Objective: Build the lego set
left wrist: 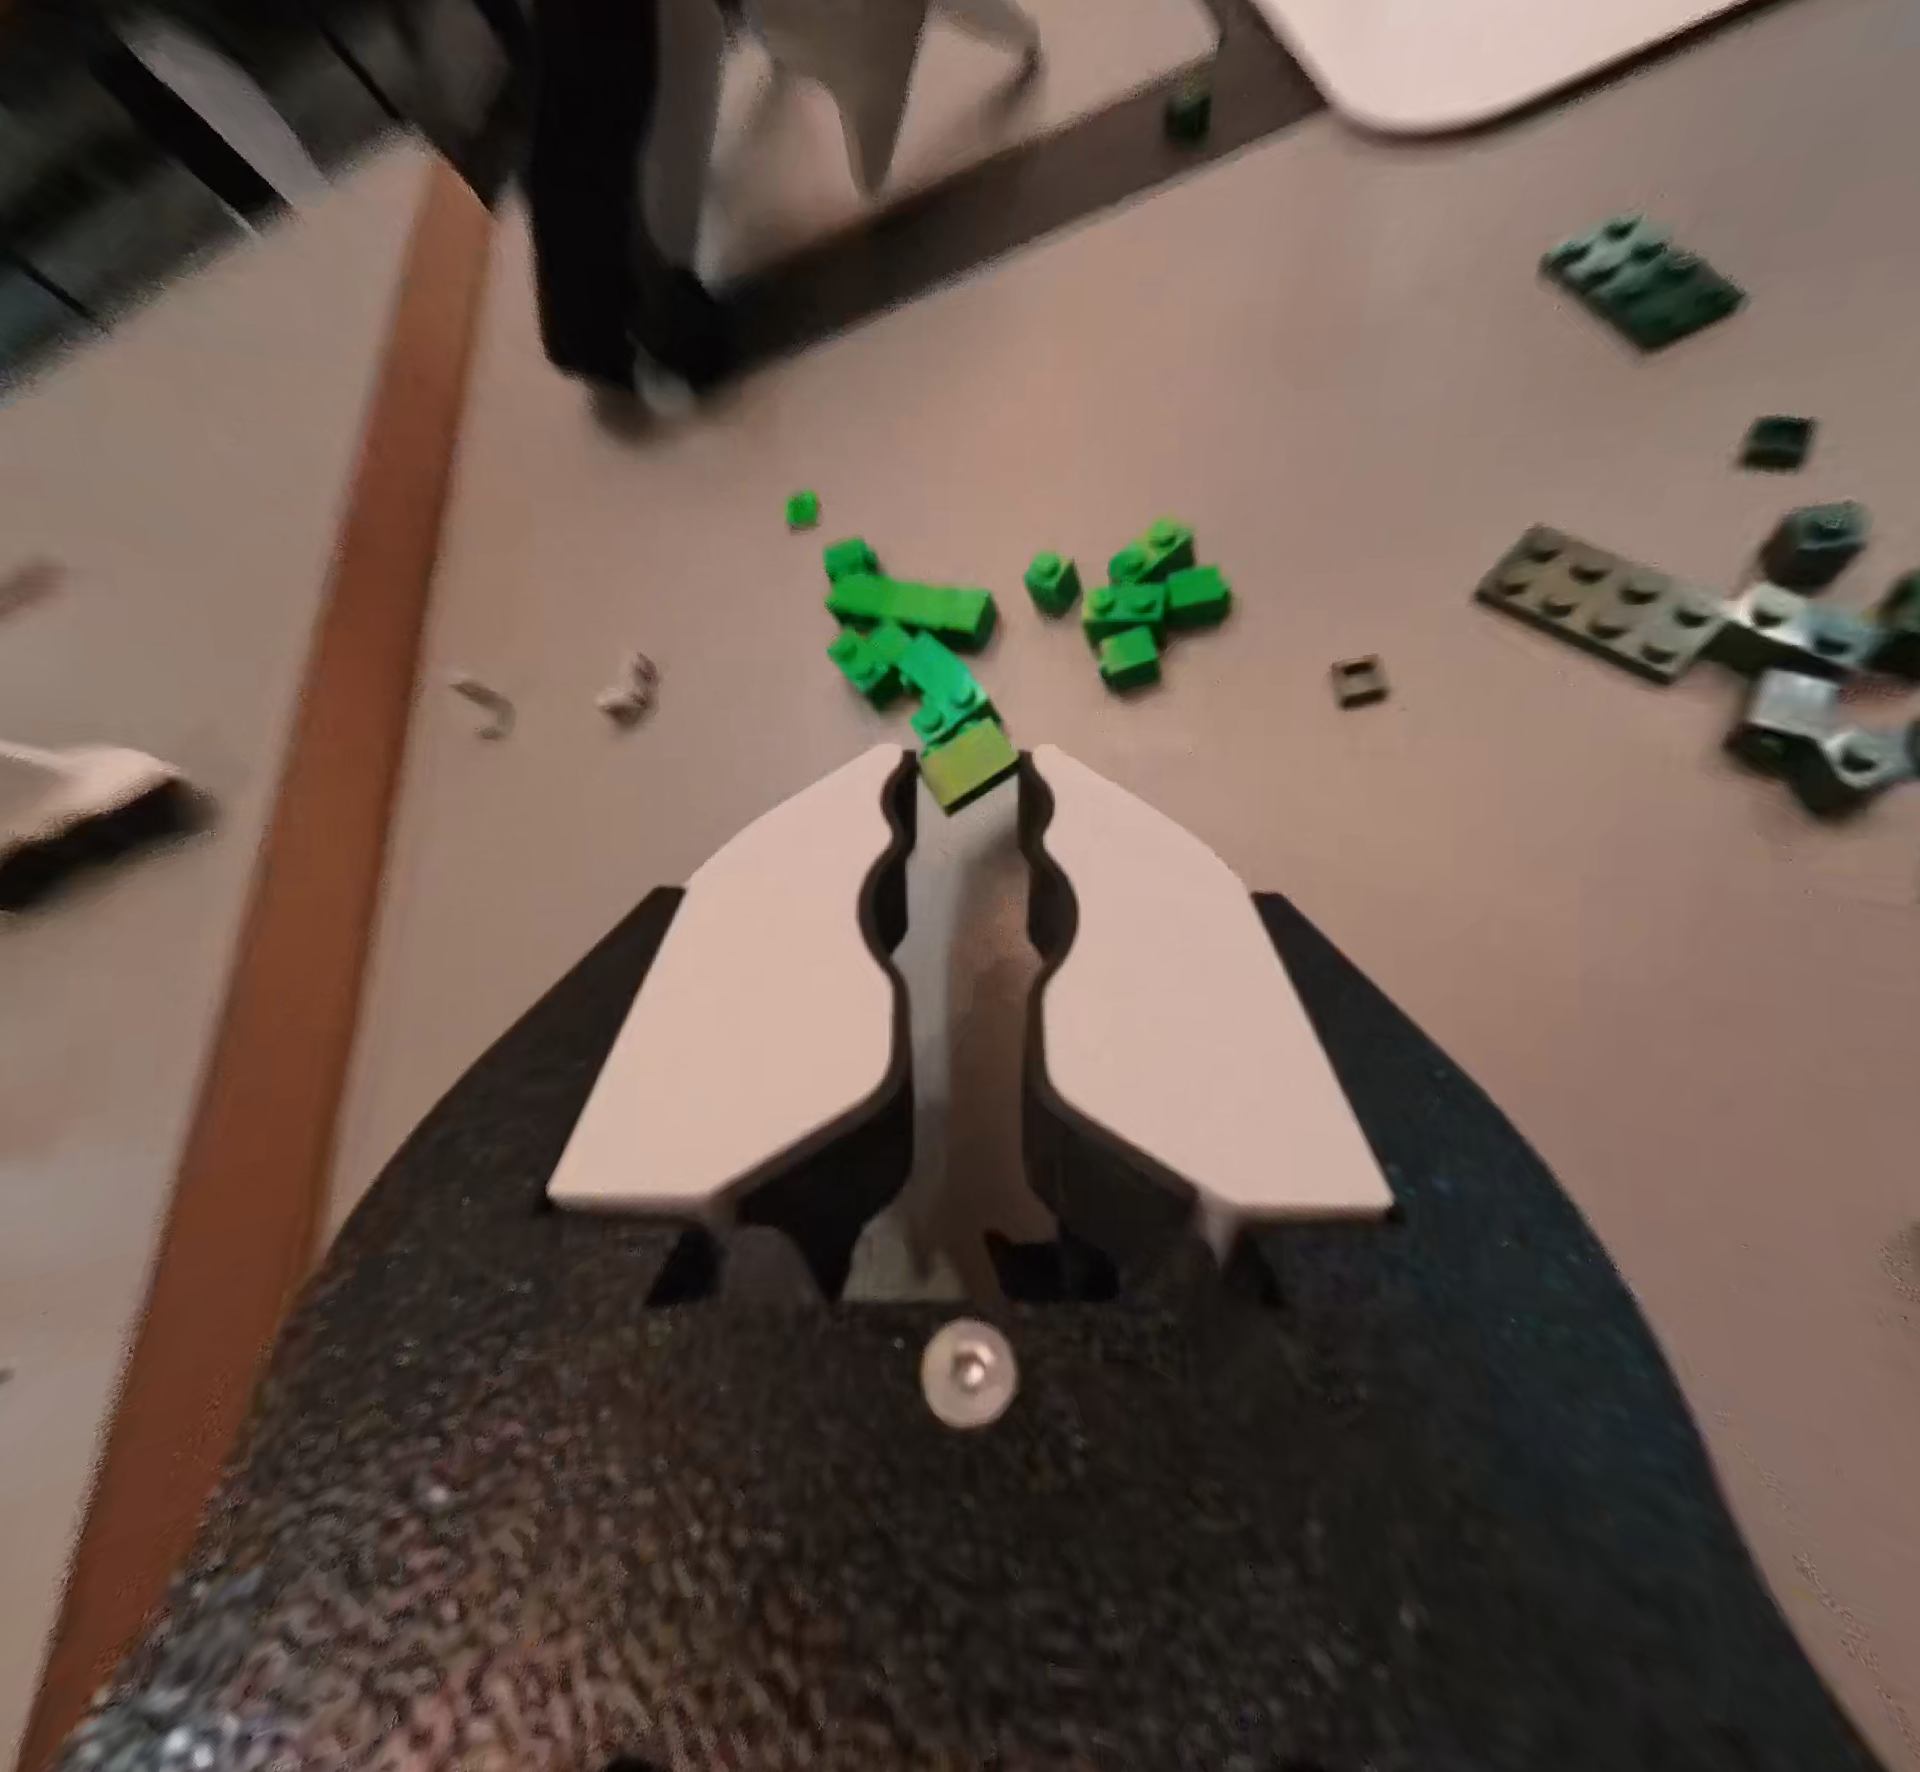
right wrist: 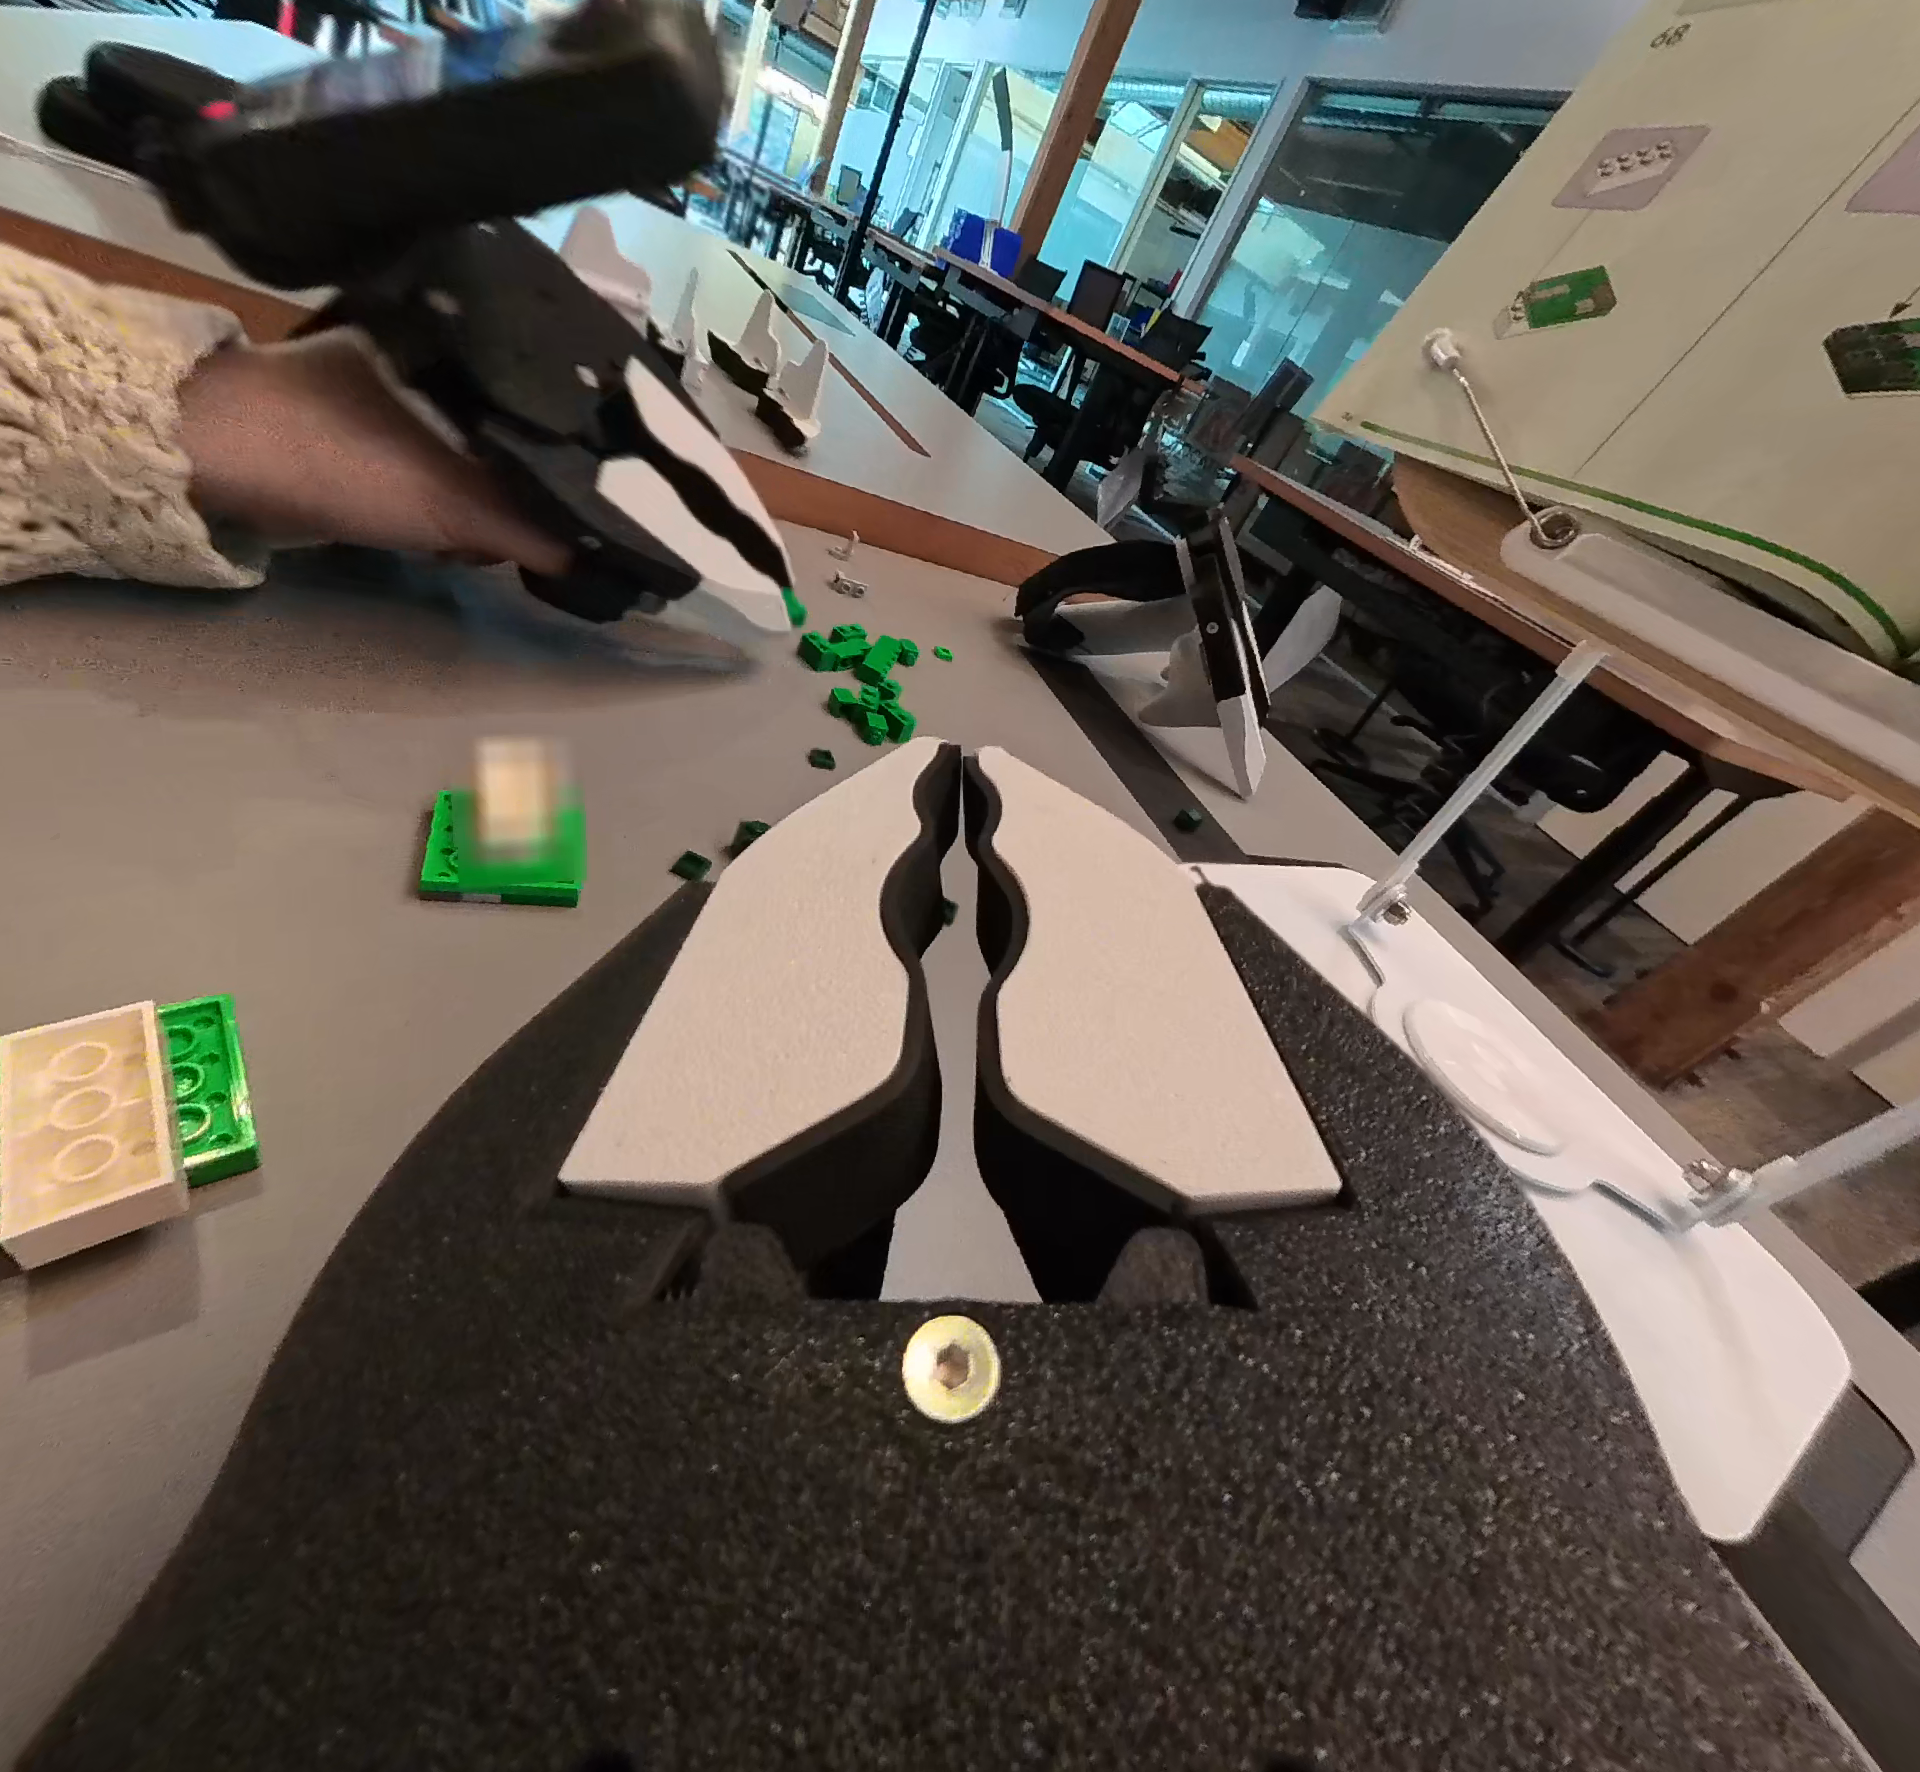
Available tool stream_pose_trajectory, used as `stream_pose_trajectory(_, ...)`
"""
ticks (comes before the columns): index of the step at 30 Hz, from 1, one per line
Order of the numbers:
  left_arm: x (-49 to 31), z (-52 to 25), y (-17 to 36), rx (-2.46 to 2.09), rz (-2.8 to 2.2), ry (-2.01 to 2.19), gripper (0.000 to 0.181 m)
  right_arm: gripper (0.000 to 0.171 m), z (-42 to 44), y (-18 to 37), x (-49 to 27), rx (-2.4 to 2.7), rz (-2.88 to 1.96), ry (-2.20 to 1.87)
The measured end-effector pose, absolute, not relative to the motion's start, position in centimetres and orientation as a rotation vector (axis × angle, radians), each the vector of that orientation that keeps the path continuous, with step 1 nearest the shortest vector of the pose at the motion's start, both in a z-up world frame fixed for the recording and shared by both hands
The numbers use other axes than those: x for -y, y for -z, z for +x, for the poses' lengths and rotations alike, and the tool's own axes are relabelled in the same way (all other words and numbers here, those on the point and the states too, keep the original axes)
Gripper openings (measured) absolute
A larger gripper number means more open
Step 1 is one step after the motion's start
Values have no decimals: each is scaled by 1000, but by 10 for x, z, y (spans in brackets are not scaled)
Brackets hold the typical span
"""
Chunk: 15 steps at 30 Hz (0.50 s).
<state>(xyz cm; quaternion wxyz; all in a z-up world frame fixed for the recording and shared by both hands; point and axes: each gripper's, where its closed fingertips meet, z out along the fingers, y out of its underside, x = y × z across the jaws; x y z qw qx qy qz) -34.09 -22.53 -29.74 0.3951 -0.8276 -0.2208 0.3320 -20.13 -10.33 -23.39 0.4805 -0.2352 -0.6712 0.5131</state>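
Between the tips of the left gripper (left wrist: 968, 758) sits a small green brick (left wrist: 970, 764), pinched just above the green pile (left wrist: 914, 631) on the table (left wrist: 1247, 891). Right gripper (right wrist: 959, 758) hangs nearly closed, holding nothing. Two started plates (right wrist: 504, 849) lie near; dark pieces (left wrist: 1642, 600) lie loose, so I judge the build barely begun.
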Motion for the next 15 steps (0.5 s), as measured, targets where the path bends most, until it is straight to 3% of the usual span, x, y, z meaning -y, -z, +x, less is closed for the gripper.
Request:
stream_pose_trajectory(5, 200, -273, 244, 167, -1736, -921, 18, 0, -193, 232, 116, 1681, -552, -1359)
stream_pose_trajectory(11, 180, -202, 214, -231, -1482, -933, 18, 1, -176, 223, 139, 1801, -638, -1847)
stream_pose_trajectory(15, 171, -188, 219, -336, -1484, -990, 18, 19, -171, 223, 147, 1872, -776, -2112)
